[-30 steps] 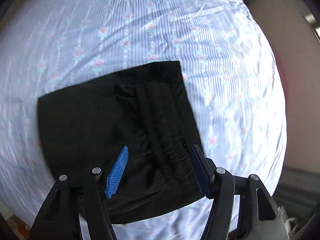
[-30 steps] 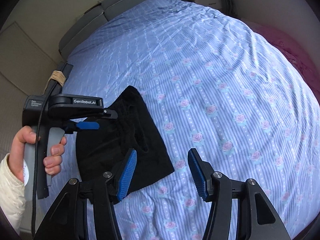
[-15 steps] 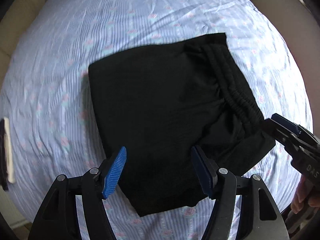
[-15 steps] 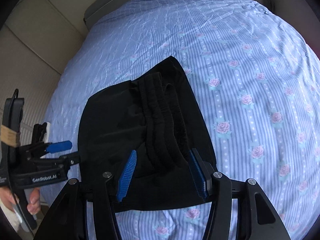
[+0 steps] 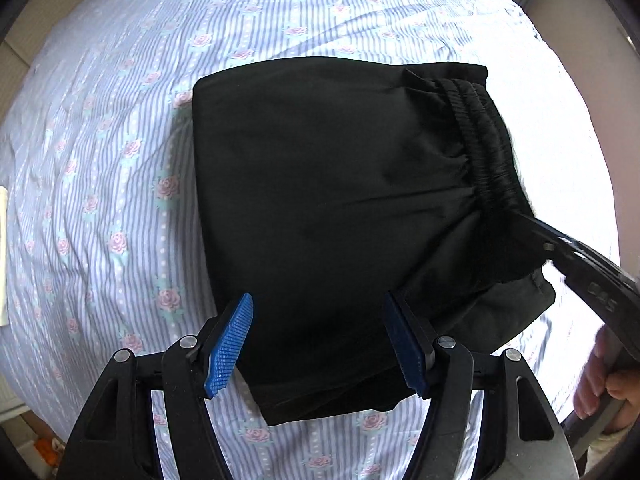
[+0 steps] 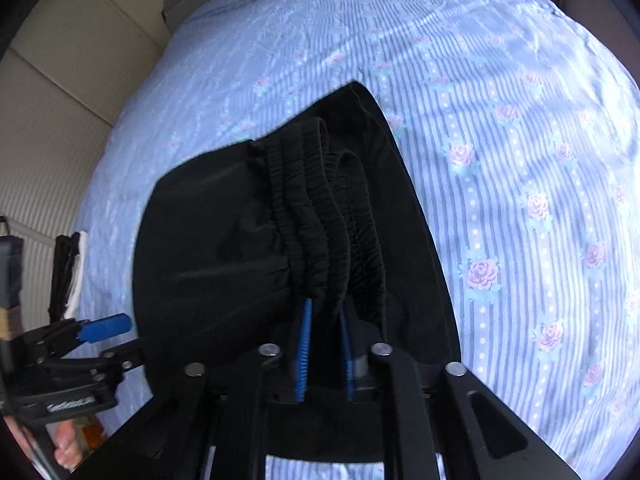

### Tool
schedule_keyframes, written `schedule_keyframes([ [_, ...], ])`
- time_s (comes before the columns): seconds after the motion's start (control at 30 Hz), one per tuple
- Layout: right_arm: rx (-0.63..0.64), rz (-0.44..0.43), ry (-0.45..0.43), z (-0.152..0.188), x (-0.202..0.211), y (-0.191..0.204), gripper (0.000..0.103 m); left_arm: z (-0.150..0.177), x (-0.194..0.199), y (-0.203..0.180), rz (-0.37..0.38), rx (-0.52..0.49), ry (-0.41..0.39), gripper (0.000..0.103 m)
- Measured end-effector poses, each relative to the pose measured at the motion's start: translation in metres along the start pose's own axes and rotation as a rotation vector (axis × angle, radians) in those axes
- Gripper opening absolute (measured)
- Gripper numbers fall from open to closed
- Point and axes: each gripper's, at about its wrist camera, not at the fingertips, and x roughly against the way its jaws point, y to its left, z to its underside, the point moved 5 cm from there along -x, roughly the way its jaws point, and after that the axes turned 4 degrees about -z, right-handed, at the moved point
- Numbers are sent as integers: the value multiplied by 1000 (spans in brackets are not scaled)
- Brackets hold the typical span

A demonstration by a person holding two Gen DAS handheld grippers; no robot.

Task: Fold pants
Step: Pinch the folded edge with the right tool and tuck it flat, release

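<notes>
Pants (image 5: 340,208) are laid folded on the bed (image 5: 120,120). Waistband (image 6: 320,220) is clamped by right gripper (image 6: 324,344) fingers; left gripper (image 5: 320,340) fingers are held apart above pants' near edge.

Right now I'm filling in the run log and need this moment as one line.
pants: folded, on bedsheet | right gripper: shut on waistband | left gripper: open, over near edge, nothing held
</notes>
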Motion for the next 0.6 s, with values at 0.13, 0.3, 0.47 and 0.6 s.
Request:
schedule_keyframes([
  [0.13, 22, 12, -40, -2, 19, 3, 8, 0, 8, -1, 7, 14, -2, 66],
  [0.3, 4, 73, -49, -4, 24, -16, 8, 7, 22, -4, 11, 4, -11, 66],
  [0.47, -48, 77, -19, -3, 17, -37, 8, 16, 32, -11, 5, 2, -11, 66],
  [0.6, -86, 119, 12, 3, 11, -49, 11, 26, 34, -12, -16, 10, -4, 66],
])
